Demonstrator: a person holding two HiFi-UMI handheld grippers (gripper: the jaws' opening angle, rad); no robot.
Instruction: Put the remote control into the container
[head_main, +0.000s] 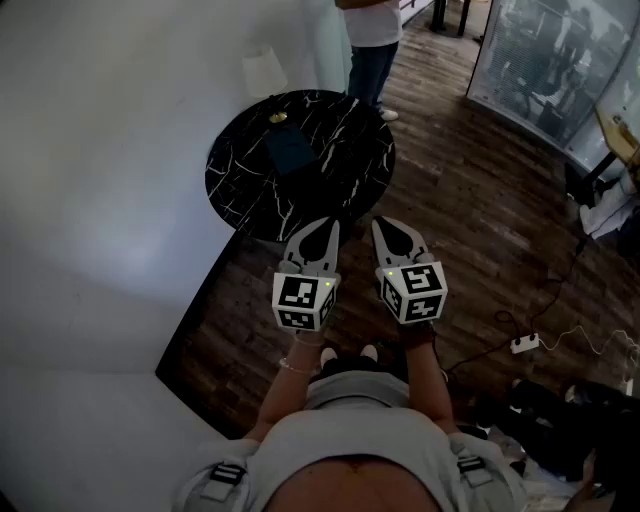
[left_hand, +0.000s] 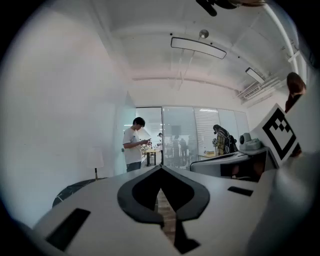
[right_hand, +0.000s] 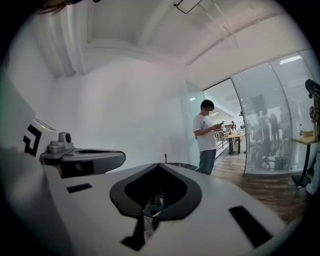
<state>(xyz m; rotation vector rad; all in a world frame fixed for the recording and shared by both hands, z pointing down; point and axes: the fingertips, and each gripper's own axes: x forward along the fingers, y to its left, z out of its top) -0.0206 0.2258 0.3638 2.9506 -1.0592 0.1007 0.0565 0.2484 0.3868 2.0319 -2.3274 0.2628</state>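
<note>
A round black marble table (head_main: 340, 185) stands ahead of me. On it lie a dark blue rectangular container (head_main: 290, 150) and a small yellowish thing (head_main: 278, 118) near the far edge. I cannot make out a remote control. My left gripper (head_main: 325, 228) and right gripper (head_main: 383, 226) hover side by side over the table's near edge, both shut and empty. In the left gripper view the left gripper (left_hand: 160, 168) has its jaw tips together; in the right gripper view the right gripper (right_hand: 159, 165) is the same. Both point level at the room.
A person (head_main: 372, 40) stands just beyond the table, looking at a phone. A white lamp (head_main: 262, 70) stands by the wall at the left. A glass partition (head_main: 540, 70) is at the upper right. A power strip (head_main: 525, 343) and cables lie on the wooden floor at the right.
</note>
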